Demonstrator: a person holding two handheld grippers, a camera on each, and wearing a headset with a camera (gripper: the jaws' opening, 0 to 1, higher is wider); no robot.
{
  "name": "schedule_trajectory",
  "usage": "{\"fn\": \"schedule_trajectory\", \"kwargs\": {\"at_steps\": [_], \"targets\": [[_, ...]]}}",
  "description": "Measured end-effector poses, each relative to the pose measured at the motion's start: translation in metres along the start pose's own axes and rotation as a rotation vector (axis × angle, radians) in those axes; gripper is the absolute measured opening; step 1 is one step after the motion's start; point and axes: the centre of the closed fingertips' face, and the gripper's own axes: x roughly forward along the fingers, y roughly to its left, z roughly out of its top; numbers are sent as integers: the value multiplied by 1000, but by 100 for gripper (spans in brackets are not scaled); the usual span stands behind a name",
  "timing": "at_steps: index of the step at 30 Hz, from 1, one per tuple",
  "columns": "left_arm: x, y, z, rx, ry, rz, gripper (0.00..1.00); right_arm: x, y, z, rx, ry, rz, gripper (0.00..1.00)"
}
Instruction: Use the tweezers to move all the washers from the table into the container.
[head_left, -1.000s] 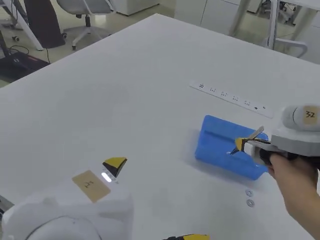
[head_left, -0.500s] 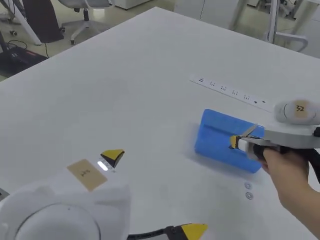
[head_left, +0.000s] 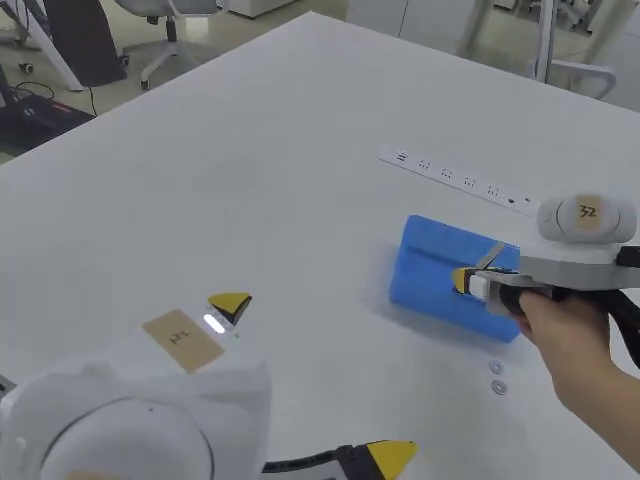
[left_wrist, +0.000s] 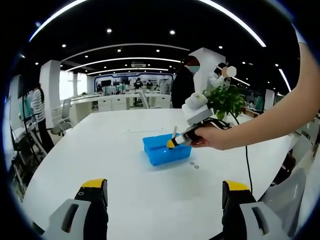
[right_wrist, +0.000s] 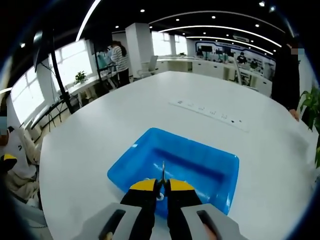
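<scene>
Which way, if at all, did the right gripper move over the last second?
Yes: leftward in the head view. The right gripper has slid farther in over the blue container, judged against the power strip.

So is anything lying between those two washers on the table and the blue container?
Nothing visible does. Both washers lie on bare table beside the container; the right gripper with the tweezers hangs over the container, not between.

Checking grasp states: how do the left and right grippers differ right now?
The left gripper is wide open and empty; the right gripper is shut on the tweezers. The left hangs over bare table; the right is above the blue container. Both have yellow tips.
</scene>
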Motion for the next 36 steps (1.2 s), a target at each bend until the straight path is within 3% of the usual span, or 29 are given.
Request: {"fn": "schedule_trajectory", "kwargs": {"at_steps": [6,9,16,21,25,27,32,36], "targets": [[-1,-1,-1,3,7,-8,98,-31,7,21,9,-94,18,3],[-2,-1,0,16,3,-11,98,-52,9,28,-47,-133,1,3],[-3,-1,3,17,-6,-12,98,-93,8,26,-13,-194,-5,3],[-6,5,6,3,-15,2,98,-100,0,-7,12,-137,-28,3],[-8,8,10,-2,-25,14,97,-99,-3,-27,76,-111,-31,3],[-9,9,11,-2,-26,16,97,-97,-5,-34,77,-104,-37,4],[-9,10,14,10,-31,23,97,-84,-16,-61,49,-20,-67,4],[-9,9,14,12,-27,20,97,-77,-24,-72,52,7,-75,4]]}}
